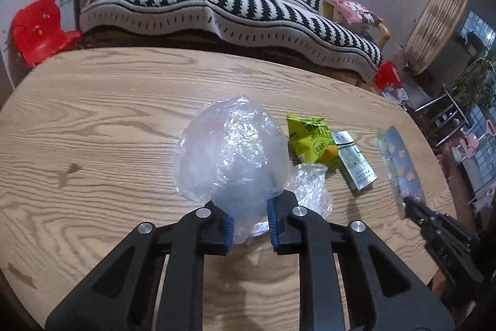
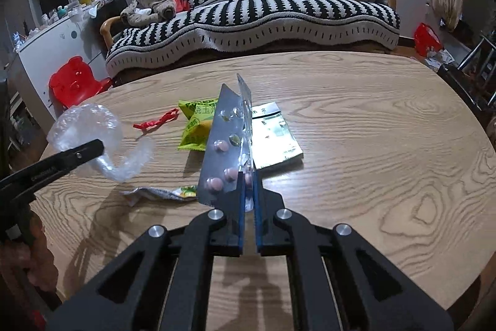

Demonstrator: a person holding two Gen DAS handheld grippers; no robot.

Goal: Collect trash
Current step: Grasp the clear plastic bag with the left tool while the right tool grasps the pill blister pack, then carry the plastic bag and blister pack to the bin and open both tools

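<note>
My left gripper [image 1: 249, 219] is shut on the lower end of a crumpled clear plastic bag [image 1: 229, 160], which bulges up above the wooden table [image 1: 108, 114]. In the right wrist view that left gripper [image 2: 93, 149] comes in from the left with the bag [image 2: 86, 126]. My right gripper [image 2: 249, 197] is shut on the edge of a silver blister pack [image 2: 223, 141] with pink pills, held upright off the table. The left wrist view shows the blister pack [image 1: 396, 163] at the far right. On the table lie a green-yellow snack wrapper [image 2: 198, 126] and a white cigarette box [image 2: 276, 138].
A red strip [image 2: 158, 120] and a torn wrapper [image 2: 161, 193] lie on the table's left part. A smaller clear plastic piece [image 1: 310, 188] sits beside the left fingers. Behind the table stand a black-and-white striped sofa [image 2: 248, 11] and a red stool [image 2: 74, 82].
</note>
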